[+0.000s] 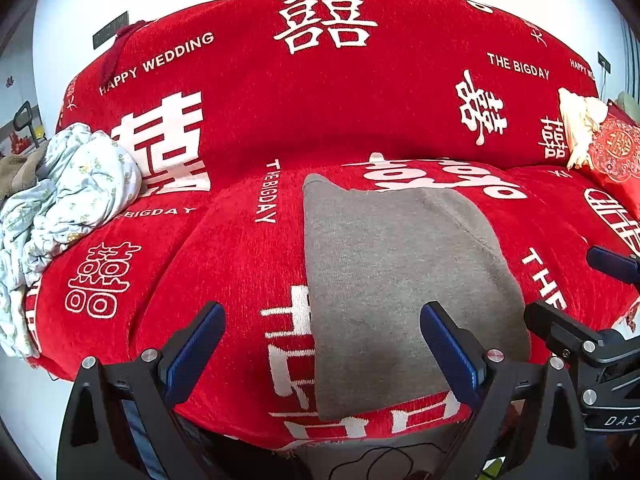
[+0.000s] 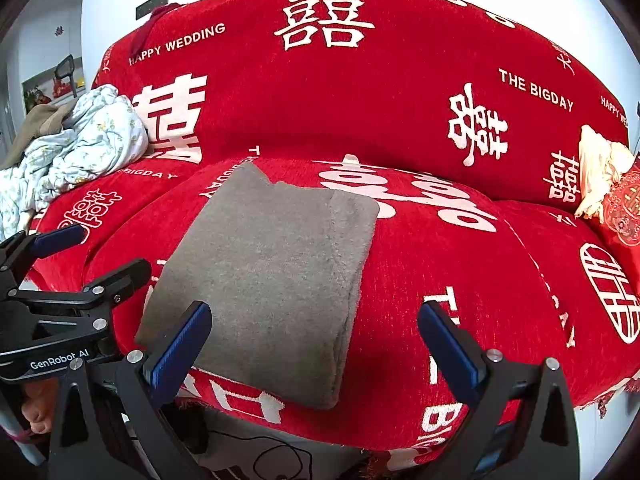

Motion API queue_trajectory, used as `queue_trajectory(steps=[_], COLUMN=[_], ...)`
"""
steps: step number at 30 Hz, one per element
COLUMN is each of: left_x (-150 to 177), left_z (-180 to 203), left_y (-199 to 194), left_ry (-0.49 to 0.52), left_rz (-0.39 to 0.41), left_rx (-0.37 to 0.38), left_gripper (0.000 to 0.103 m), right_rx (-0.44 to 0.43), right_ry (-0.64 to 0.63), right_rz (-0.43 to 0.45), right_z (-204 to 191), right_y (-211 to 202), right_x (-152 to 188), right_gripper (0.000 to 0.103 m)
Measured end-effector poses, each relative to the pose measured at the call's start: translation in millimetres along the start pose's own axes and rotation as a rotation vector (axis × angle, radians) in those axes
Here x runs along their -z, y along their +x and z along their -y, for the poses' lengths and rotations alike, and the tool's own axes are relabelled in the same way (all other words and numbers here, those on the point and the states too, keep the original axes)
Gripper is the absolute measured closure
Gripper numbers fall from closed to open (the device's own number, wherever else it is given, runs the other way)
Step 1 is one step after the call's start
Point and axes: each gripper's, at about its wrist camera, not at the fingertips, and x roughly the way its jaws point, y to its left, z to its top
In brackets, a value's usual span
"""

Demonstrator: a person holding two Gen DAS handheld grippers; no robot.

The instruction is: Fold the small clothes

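A grey knit garment (image 1: 400, 280) lies folded flat in a long rectangle on the red sofa seat (image 1: 224, 280); it also shows in the right wrist view (image 2: 276, 280). My left gripper (image 1: 322, 334) is open and empty, hovering over the garment's near left edge. My right gripper (image 2: 314, 334) is open and empty, over the garment's near right edge. Each gripper shows at the side of the other's view: the right one (image 1: 576, 292) and the left one (image 2: 96, 252), both with jaws apart.
A crumpled pale floral cloth (image 1: 68, 200) is piled at the sofa's left end, also in the right wrist view (image 2: 80, 148). A cream cloth (image 2: 600, 176) and a red cushion (image 2: 624, 208) sit at the right end. Cables lie on the floor (image 2: 272, 456) below the seat edge.
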Motion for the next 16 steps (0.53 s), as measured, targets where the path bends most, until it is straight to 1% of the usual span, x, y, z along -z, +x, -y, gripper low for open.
queue_trajectory(steps=[16], left_x=[0.4], left_z=[-1.9], left_y=[2.1], left_ry=[0.001], left_rz=[-0.004], left_rx=[-0.001], left_gripper=[0.005], right_rx=[-0.004], right_ry=[-0.011], right_rz=[-0.003], right_z=[-2.3], right_y=[2.1], right_x=[-0.4], right_gripper=[0.0])
